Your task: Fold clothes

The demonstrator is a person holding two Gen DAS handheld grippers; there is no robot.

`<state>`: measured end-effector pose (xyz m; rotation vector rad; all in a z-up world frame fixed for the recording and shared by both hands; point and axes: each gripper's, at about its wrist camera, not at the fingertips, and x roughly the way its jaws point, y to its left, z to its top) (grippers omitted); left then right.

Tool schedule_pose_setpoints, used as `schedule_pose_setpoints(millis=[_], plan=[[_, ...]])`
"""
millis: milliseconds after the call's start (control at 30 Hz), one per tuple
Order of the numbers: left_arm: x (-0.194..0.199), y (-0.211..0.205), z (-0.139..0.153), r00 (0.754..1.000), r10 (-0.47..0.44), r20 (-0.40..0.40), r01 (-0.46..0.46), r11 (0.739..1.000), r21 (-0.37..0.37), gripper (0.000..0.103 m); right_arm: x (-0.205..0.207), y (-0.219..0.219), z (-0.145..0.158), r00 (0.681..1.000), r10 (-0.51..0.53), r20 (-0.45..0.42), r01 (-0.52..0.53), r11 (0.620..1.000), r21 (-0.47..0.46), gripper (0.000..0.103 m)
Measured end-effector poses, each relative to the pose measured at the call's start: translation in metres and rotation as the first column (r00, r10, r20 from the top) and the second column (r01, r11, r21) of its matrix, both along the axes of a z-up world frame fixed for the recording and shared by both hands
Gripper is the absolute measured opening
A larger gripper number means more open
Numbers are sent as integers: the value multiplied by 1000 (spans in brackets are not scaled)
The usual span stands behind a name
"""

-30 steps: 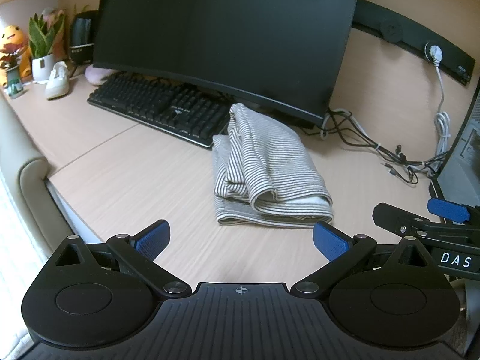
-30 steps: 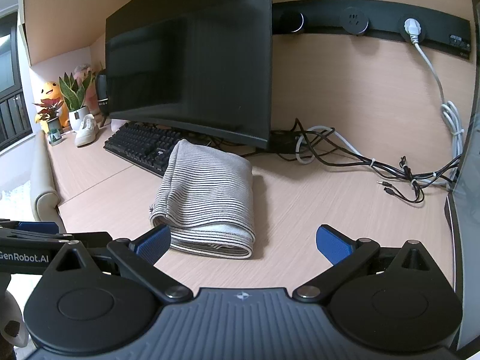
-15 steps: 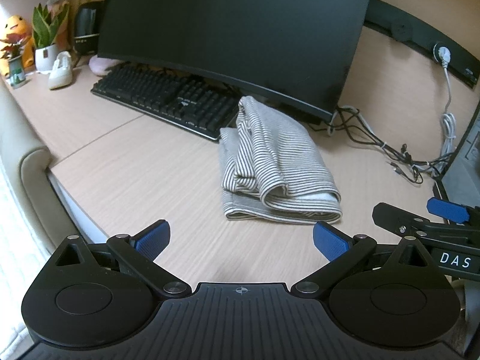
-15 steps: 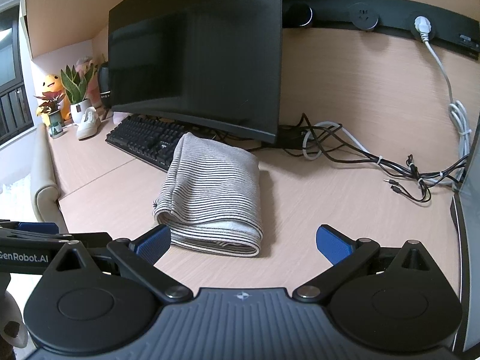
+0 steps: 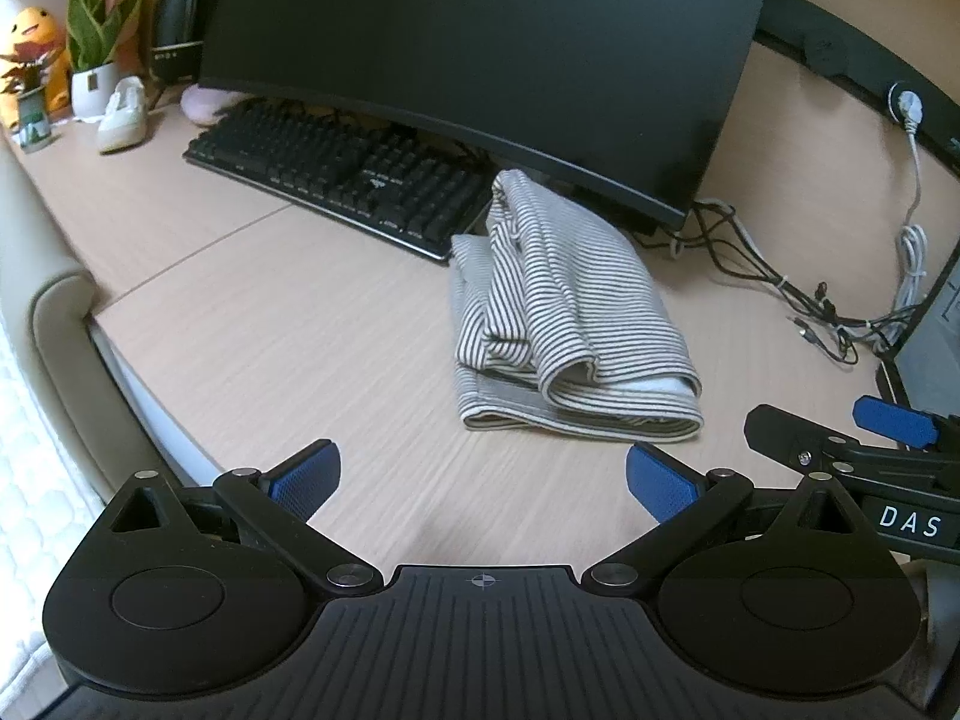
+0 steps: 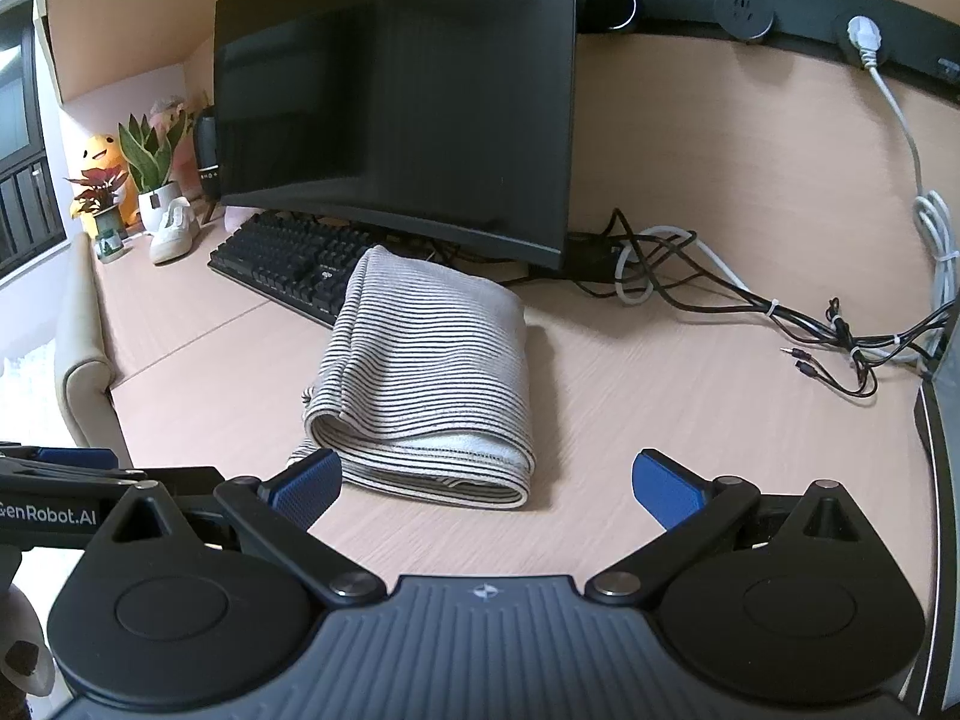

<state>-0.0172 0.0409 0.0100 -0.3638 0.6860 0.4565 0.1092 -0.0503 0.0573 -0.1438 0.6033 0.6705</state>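
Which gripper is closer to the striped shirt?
Right. The right gripper sits just short of the folded striped shirt, one finger almost at its hem. The left gripper hangs farther back, bare desk between.

White letters "DAS" stand on the black body of the right gripper (image 5: pixel 894 420), seen at the far right of the left wrist view. "GenRobot.AI" runs along the left gripper (image 6: pixel 54 456), at the far left of the right wrist view.

— How is the light? 
— Soft, even and rather dim indoors; the striped garment (image 6: pixel 420 384) casts a faint shadow to its right on the desk (image 6: pixel 690 420). 
— And sharpness? 
— Strong fisheye bending at the edges, slight blur low on the desktop.
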Motion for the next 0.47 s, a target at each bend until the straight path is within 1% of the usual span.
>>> schedule_pose_setpoints(millis=[267, 400, 467], plan=[[11, 5, -5, 1000, 1, -5, -1, 1000, 0, 103, 12, 6, -5, 1000, -6, -18, 6, 1000, -7, 103], [19, 7, -7, 1000, -7, -3, 8, 1000, 27, 103, 18, 8, -9, 999, -14, -34, 14, 1000, 0, 103], [24, 12, -9, 1000, -1, -10, 1, 1000, 25, 103, 23, 9, -10, 999, -21, -40, 22, 1000, 9, 103]])
